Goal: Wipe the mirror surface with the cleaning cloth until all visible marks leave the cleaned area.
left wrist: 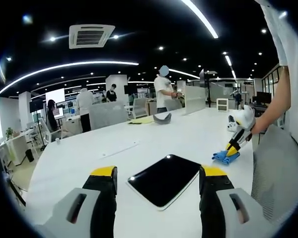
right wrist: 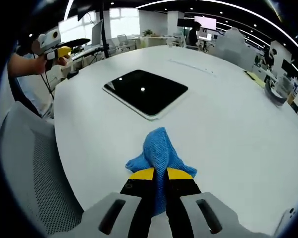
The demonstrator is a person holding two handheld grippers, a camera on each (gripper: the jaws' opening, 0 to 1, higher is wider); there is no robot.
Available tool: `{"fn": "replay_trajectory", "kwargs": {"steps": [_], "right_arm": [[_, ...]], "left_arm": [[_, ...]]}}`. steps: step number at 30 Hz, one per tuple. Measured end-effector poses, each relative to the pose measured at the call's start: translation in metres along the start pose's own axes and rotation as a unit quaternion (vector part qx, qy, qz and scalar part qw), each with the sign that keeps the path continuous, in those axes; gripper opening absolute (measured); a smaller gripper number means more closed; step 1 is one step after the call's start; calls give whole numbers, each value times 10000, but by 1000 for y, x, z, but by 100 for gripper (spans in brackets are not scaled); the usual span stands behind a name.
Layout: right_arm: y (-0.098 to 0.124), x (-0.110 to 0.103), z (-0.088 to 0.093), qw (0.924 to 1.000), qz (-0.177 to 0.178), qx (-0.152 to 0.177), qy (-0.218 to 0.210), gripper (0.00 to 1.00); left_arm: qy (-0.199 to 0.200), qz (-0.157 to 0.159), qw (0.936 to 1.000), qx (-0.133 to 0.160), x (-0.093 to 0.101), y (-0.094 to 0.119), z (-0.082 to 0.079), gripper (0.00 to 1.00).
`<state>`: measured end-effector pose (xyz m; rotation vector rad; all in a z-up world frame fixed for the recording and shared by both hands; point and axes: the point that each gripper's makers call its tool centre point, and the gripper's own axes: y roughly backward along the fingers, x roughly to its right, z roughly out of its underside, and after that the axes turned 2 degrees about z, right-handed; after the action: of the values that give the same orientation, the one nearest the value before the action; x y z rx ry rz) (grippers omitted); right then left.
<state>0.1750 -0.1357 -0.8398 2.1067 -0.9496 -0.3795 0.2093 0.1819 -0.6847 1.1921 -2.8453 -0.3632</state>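
Cloth in right tool, mirror ahead

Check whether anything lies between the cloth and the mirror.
Nothing visible does. The right gripper holds the blue cloth on the white table, and only bare tabletop separates it from the mirror.

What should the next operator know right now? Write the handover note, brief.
Left gripper: open, empty, above the table with the mirror ahead between its jaws.
Right gripper: shut on the blue cleaning cloth, cloth on the table beside the mirror, apart from it.
Mirror lies flat on the white table; it reflects ceiling lights, and marks cannot be made out.
Done: cloth picked up.
Left: bring the cloth onto the mirror, wipe the whole surface, check for marks, keep both things in view.
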Motion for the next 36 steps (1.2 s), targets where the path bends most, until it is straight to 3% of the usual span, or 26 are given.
{"fn": "replay_trajectory", "kwargs": {"steps": [9, 36], "right_arm": [[-8, -6, 15, 9999, -51, -152, 15, 2], [-8, -9, 14, 9998, -109, -13, 165, 10]], "left_arm": [[-11, 0, 10000, -22, -2, 0, 2, 66], [-21, 16, 10000, -36, -2, 1, 2, 66]]}}
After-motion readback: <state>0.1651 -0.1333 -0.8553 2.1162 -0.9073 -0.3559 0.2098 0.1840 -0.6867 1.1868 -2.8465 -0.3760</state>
